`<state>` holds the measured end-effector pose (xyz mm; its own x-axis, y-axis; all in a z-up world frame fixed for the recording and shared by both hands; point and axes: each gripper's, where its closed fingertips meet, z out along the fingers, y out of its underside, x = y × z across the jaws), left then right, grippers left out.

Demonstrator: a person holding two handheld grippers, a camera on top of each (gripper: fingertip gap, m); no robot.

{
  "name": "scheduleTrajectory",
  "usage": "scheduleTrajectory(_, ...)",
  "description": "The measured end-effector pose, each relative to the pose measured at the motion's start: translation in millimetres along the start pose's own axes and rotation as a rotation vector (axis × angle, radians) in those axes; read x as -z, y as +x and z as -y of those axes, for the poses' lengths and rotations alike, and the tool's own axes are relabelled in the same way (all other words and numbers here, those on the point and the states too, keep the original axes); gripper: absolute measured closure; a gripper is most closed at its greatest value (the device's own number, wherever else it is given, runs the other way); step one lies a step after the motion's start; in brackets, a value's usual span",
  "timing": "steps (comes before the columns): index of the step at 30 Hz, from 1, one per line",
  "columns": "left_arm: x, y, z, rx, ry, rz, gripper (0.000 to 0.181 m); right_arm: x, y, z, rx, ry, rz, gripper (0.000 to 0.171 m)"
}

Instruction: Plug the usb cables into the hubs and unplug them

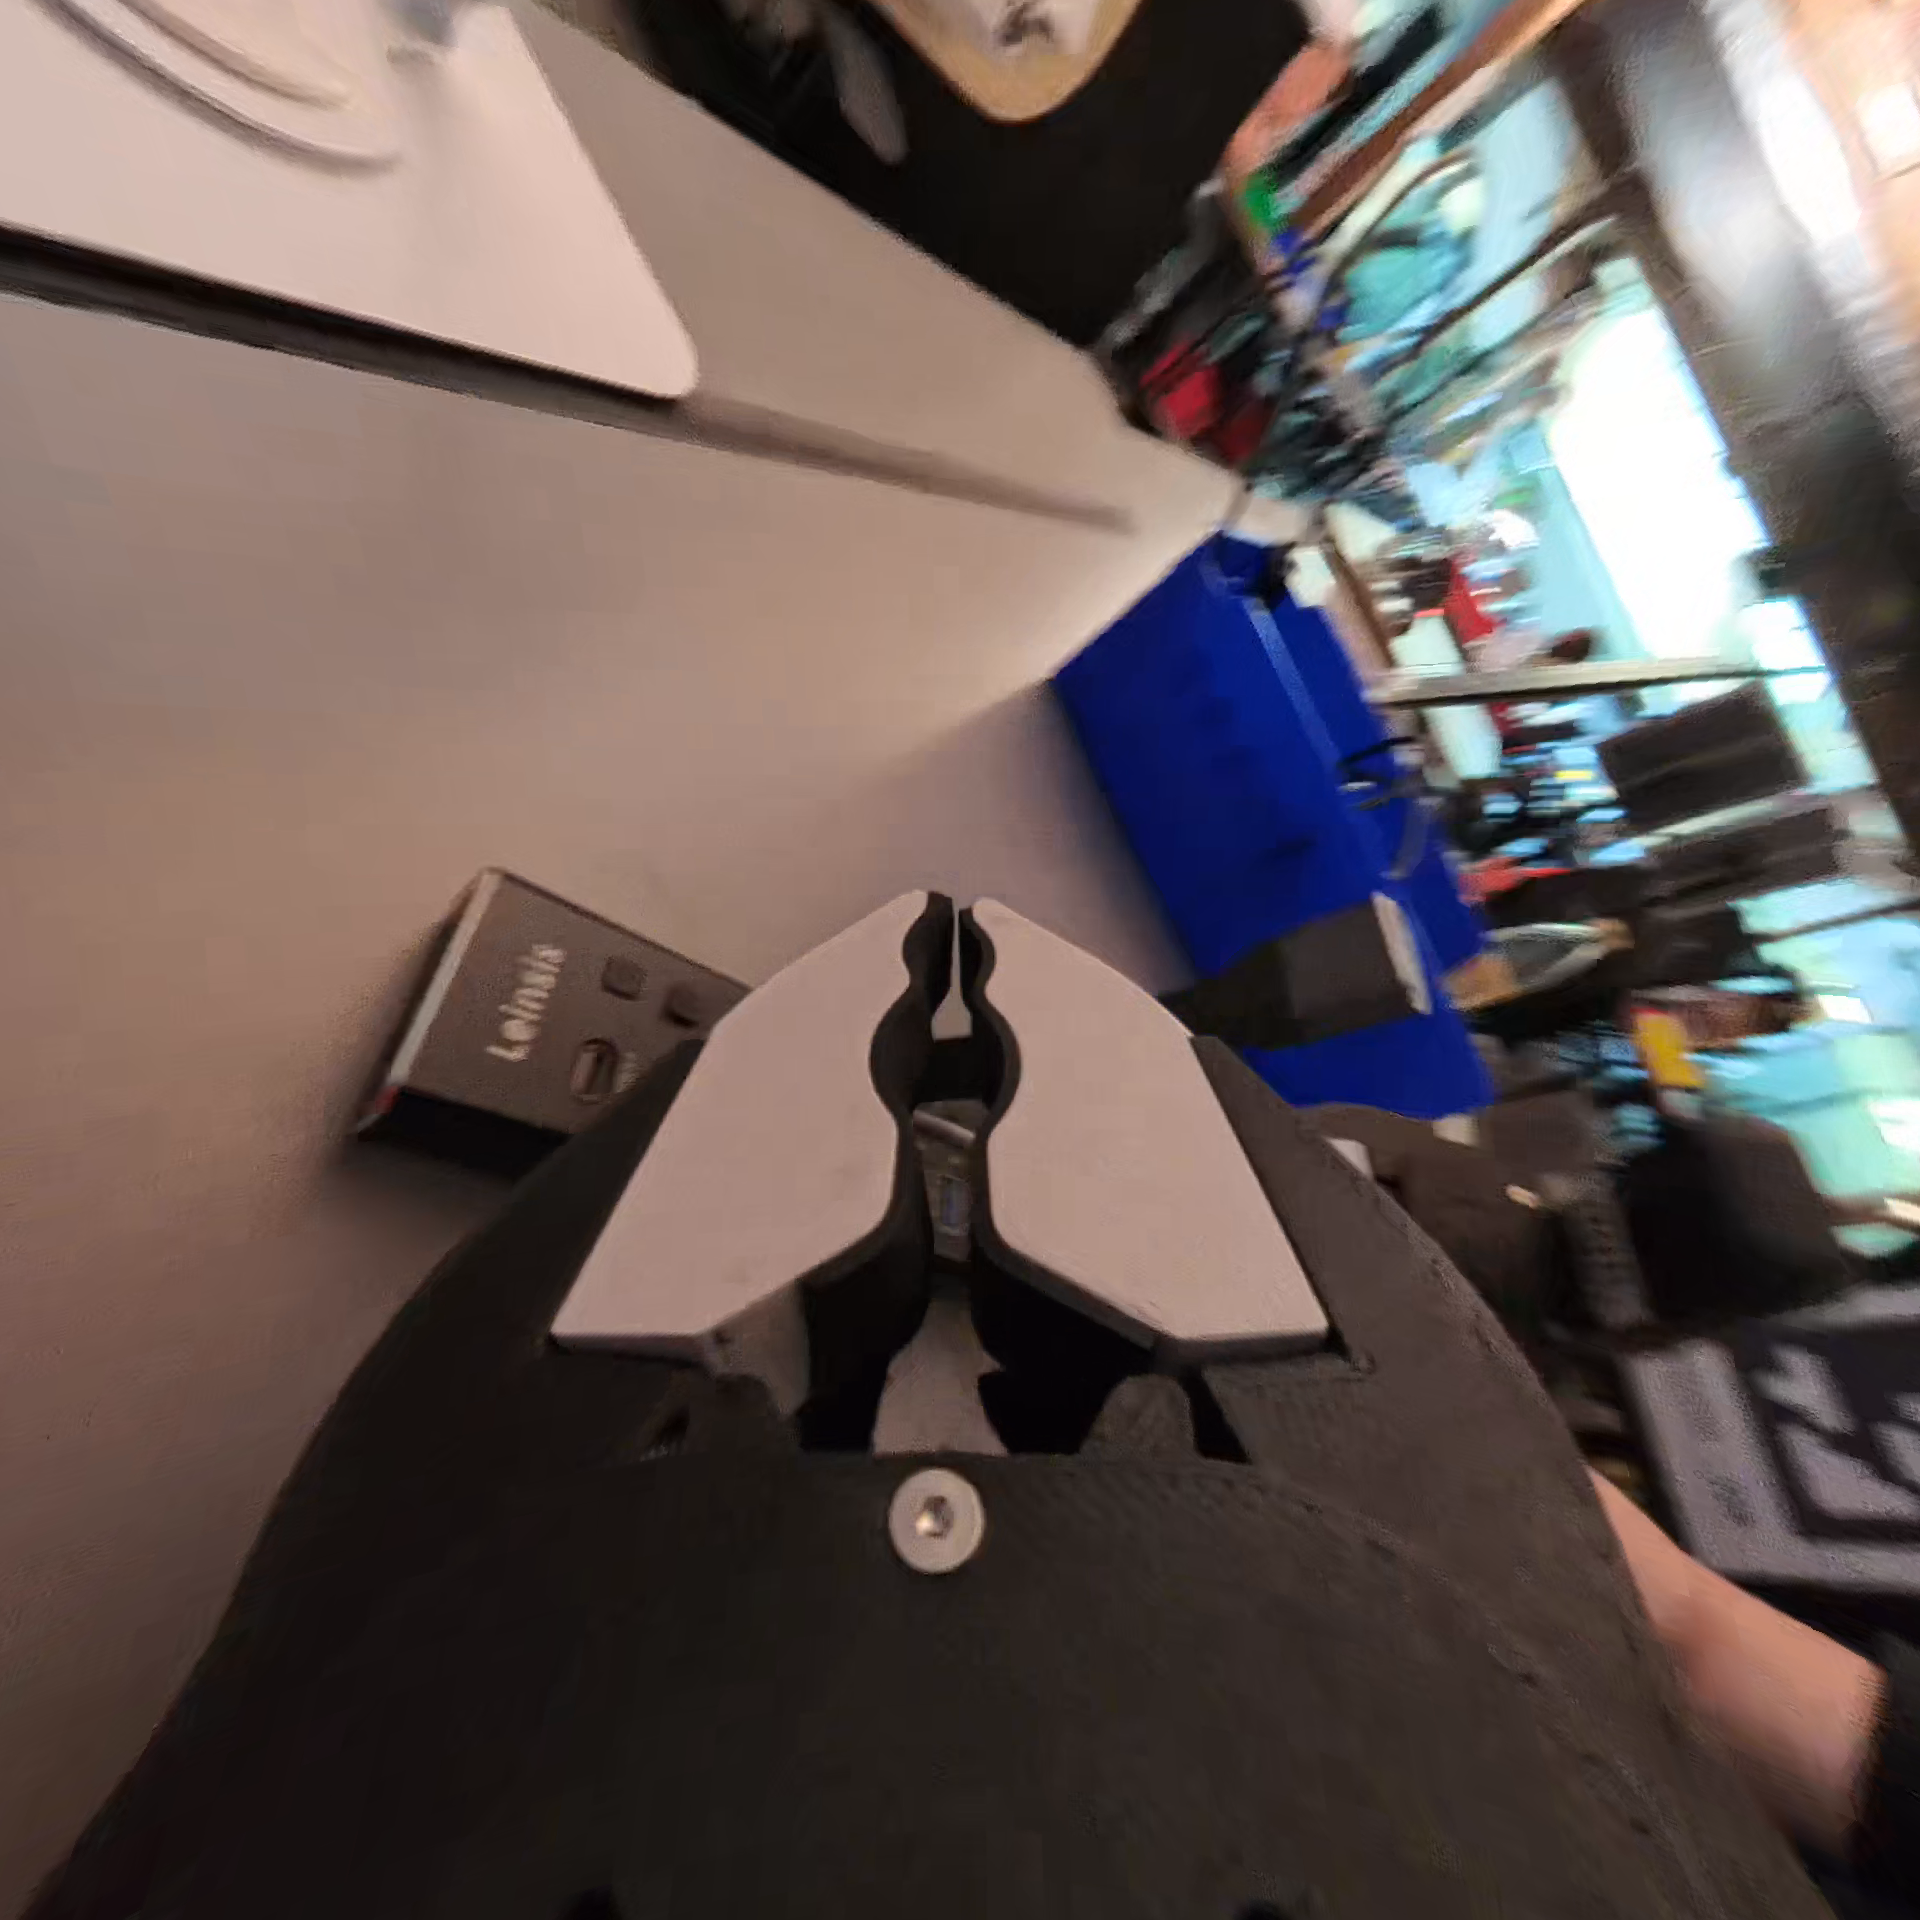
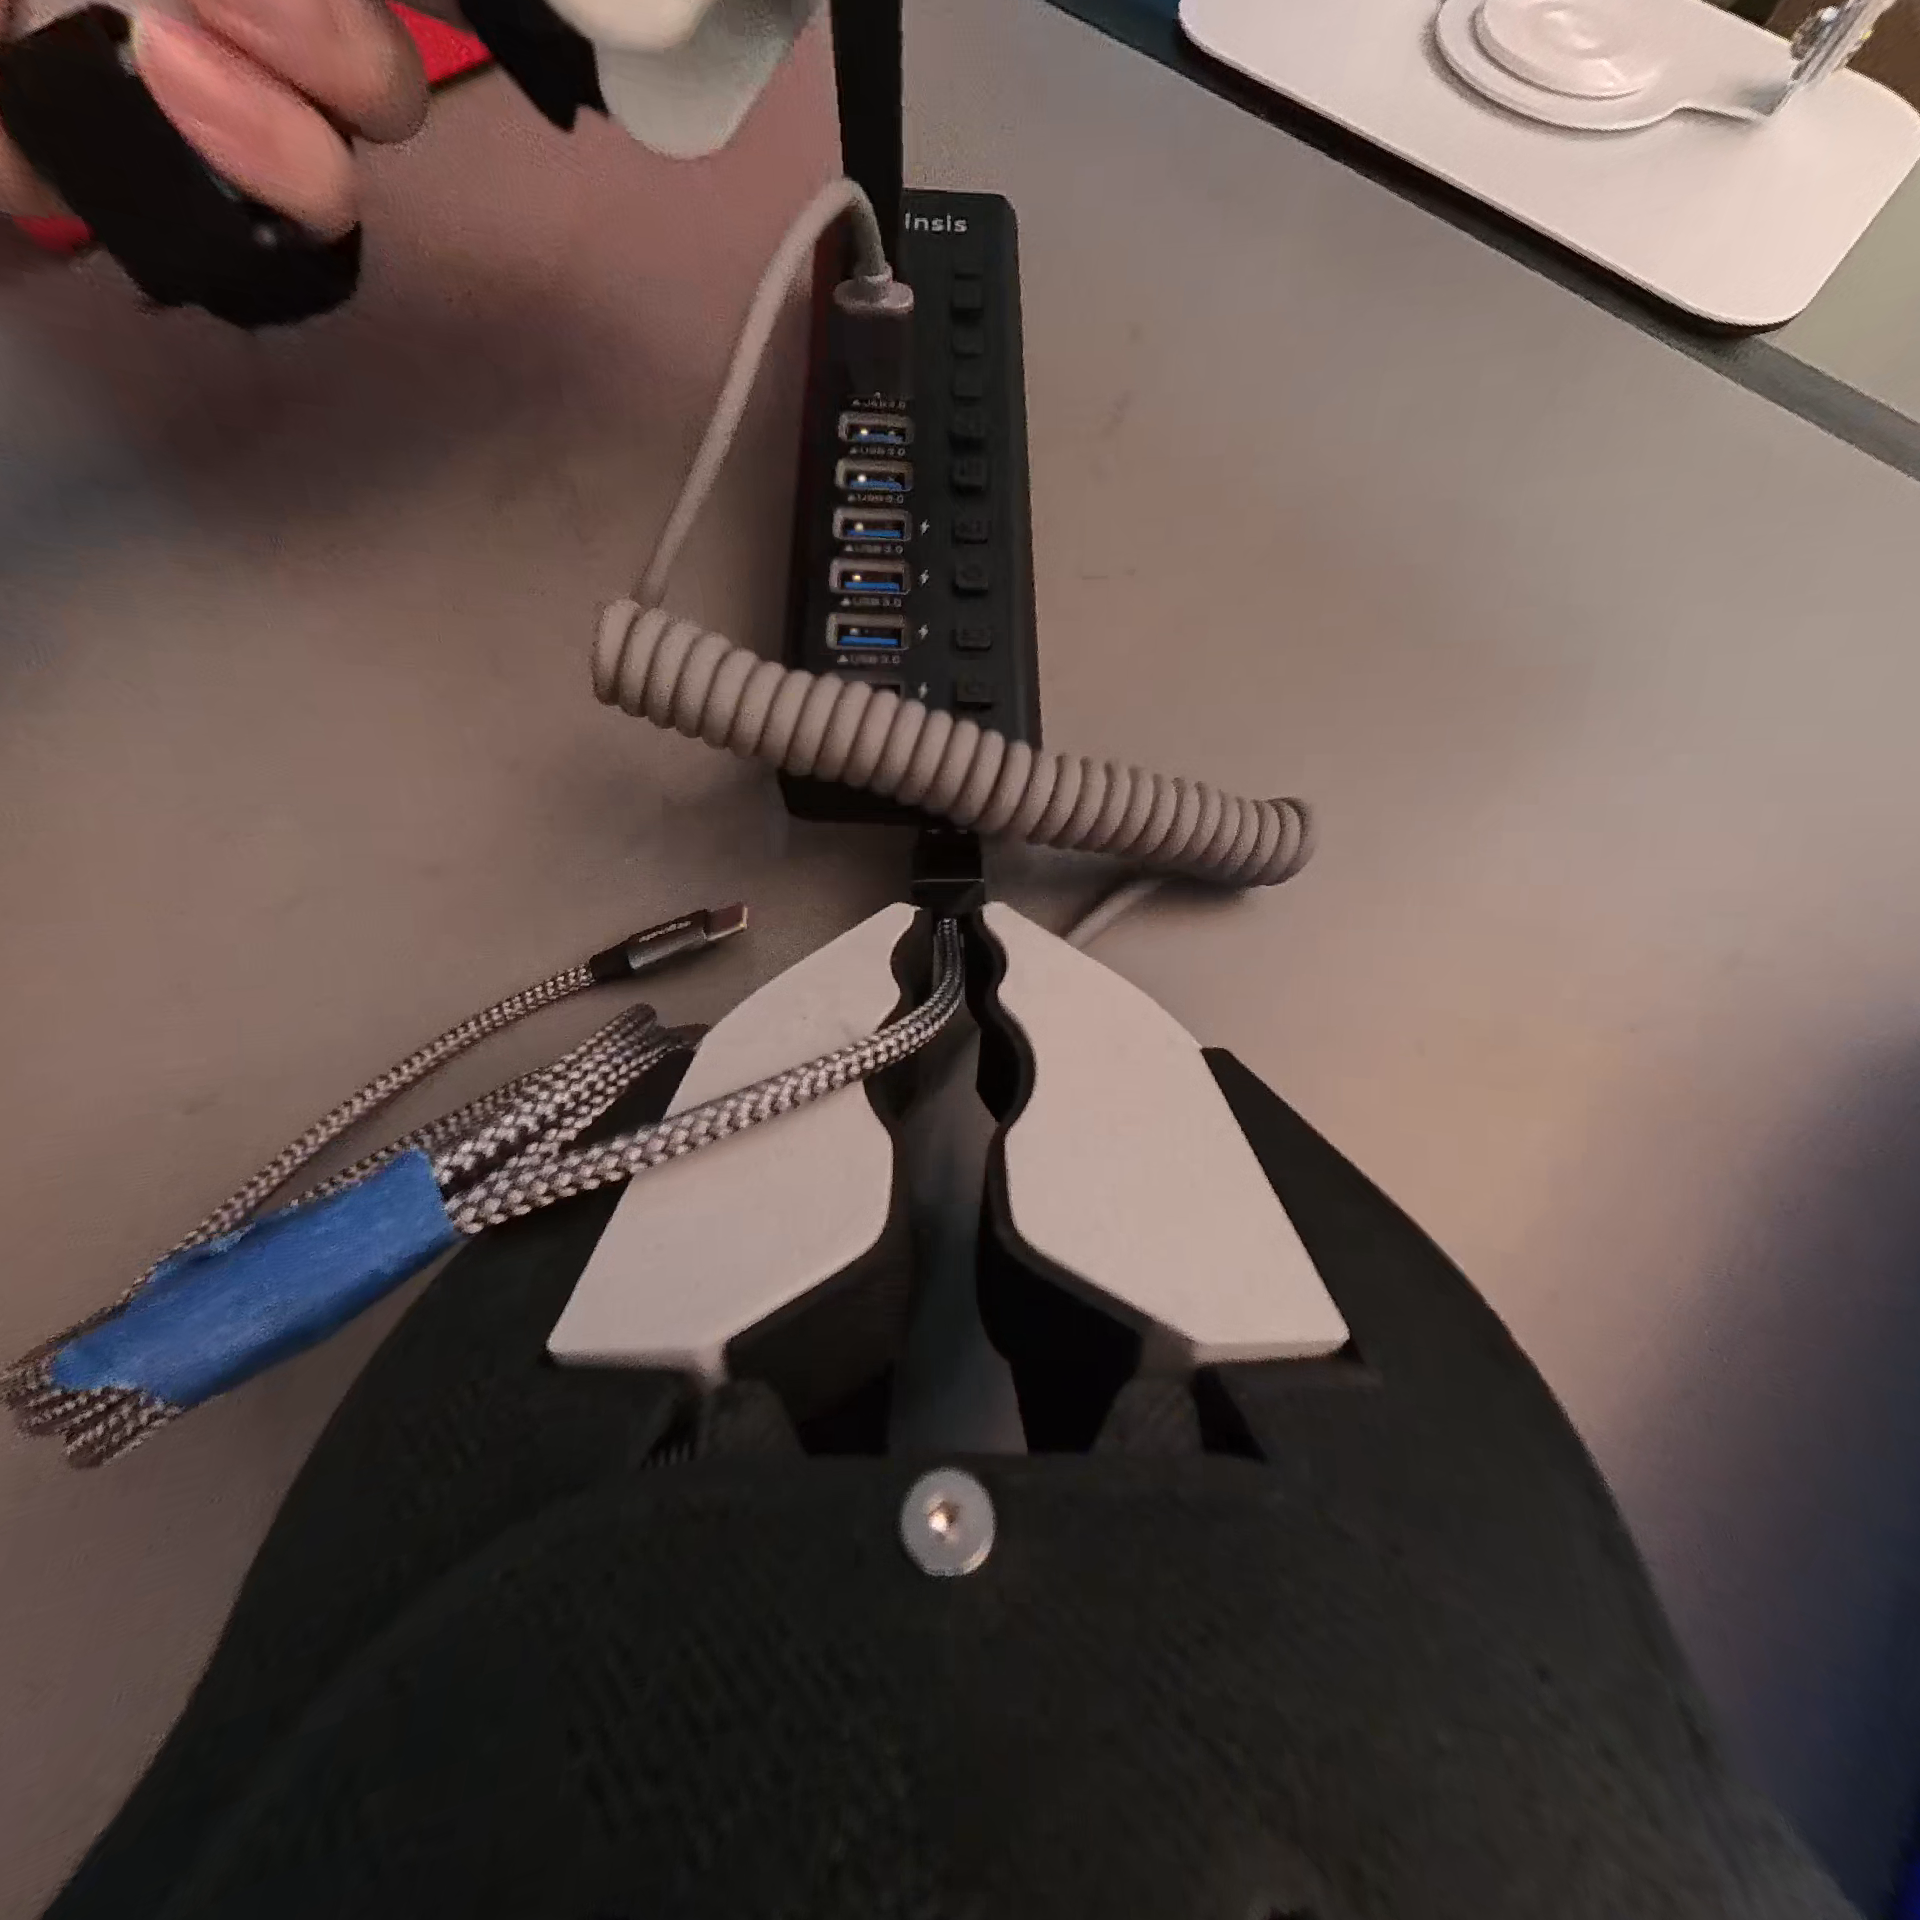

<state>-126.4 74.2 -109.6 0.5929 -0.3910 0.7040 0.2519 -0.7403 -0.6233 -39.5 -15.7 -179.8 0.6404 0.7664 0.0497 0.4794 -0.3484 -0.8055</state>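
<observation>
In the right wrist view a long black USB hub (image 2: 987, 499) lies on the grey table with several free blue ports. My right gripper (image 2: 951, 930) is shut on a grey braided cable (image 2: 790, 1081) just behind its black plug (image 2: 945, 868), which sits at the hub's near end. A grey coiled cable (image 2: 935, 748) lies across the hub, and its plug (image 2: 873, 301) stands in a far port. In the left wrist view my left gripper (image 1: 954, 920) is shut, above the table beside the hub (image 1: 520, 1018). A hand (image 2: 239, 114) shows at the top left of the right wrist view.
A loose braided cable end with a metal plug (image 2: 675, 935) lies left of my right gripper. Blue tape (image 2: 260, 1288) binds the braided cables. A white pad (image 2: 1558, 177) lies at the far right. A blue bin (image 1: 1247, 779) stands at the table's edge. My hands' fingertips stand some 15 centimeters from each other.
</observation>
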Motion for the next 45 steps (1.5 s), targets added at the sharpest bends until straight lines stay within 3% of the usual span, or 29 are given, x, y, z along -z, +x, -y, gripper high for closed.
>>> scheduleTrajectory(3, 15.3, -11.1, 13.3, 0.008, 0.064, 0.089, 0.177, 1.8, 0.7, -0.5, 0.006, 0.006, -0.003, 0.164)
scheduleTrajectory(6, 30.7, -29.6, 21.6, 0.025, 0.137, 0.147, 0.157, 3.9, 1.9, 0.3, -0.004, 0.02, 0.008, 0.164)
scheduleTrajectory(10, 41.0, -80.9, 13.0, -0.001, 0.099, 0.352, 0.153, 8.0, 4.6, 1.4, -0.01, 0.042, 0.024, 0.164)
scheduleTrajectory(12, 41.9, -87.5, 13.2, -0.048, 0.085, 0.357, 0.151, 14.5, 10.8, -0.2, 0.014, 0.045, 0.004, 0.164)
scheduleTrajectory(16, 50.1, -40.4, 52.7, -0.119, 0.176, 0.201, 0.144, 32.9, 22.8, 4.8, 0.004, 0.093, -0.016, 0.164)
scheduleTrajectory(19, 65.2, 25.1, 97.0, -0.414, 0.211, 0.126, 0.138, 47.9, 26.4, 17.6, -0.022, 0.164, -0.013, 0.164)
scheduleTrajectory(20, 65.8, 42.2, 103.1, -0.531, 0.167, 0.112, 0.135, 52.6, 26.8, 20.2, -0.02, 0.181, -0.015, 0.164)
scheduleTrajectory(22, 62.4, 54.2, 111.3, -0.754, 0.017, 0.145, 0.112, 60.8, 26.3, 23.9, -0.005, 0.215, -0.017, 0.164)
scheduleTrajectory(27, 77.1, 5.1, 98.0, -1.109, -0.711, 0.36, 0.115, 72.1, 24.3, 29.6, 0.027, 0.254, -0.014, 0.164)
scheduleTrajectory(30, 85.0, -34.5, 100.9, -1.354, -0.991, 0.49, 0.117, 77.5, 22.1, 34.8, 0.06, 0.277, -0.013, 0.164)
scheduleTrajectory(33, 76.0, -66.8, 77.3, -1.415, -1.209, 0.443, 0.118, 81.6, 20.4, 38.3, 0.089, 0.293, -0.012, 0.164)
scheduleTrajectory(38, 36.6, -85.7, 36.7, -1.474, -1.234, 0.234, 0.126, 86.1, 22.9, 42.8, 0.072, 0.326, -0.009, 0.164)
scheduleTrajectory(42, 22.5, -69.7, -17.3, -1.351, -1.232, -0.029, 0.097, 84.3, 22.7, 41.8, 0.026, 0.332, 0.031, 0.164)
scheduleTrajectory(45, 9.8, -79.9, -31.8, -1.463, -1.219, -0.059, 0.081, 82.7, 18.9, 41.8, 0.036, 0.327, 0.04, 0.164)
